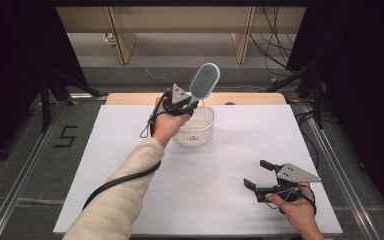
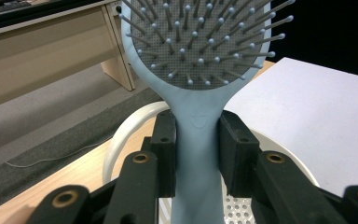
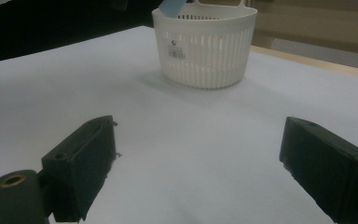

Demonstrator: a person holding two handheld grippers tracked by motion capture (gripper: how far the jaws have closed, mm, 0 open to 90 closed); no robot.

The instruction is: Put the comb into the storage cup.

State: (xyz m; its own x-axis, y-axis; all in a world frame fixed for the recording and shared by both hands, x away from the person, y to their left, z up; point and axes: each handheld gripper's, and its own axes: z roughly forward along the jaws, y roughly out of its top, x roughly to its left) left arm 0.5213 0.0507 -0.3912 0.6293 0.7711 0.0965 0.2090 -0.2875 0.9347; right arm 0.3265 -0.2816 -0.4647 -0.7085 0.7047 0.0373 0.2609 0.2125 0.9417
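A light blue hairbrush with a grey bristle pad stands upright over a white slotted basket at the back of the table. My left gripper is shut on its handle, both pads pressing the sides, with the brush head tilted up and away. The basket rim curves just under the jaws. At the table's near right, my right gripper rests low with its jaws wide apart and nothing between them. From there the basket sits ahead, with the handle's tip above its rim.
A white sheet covers the table, with a wooden strip along its far edge. Beyond it are grey floor, desk legs and cables. Dark curtains stand on both sides.
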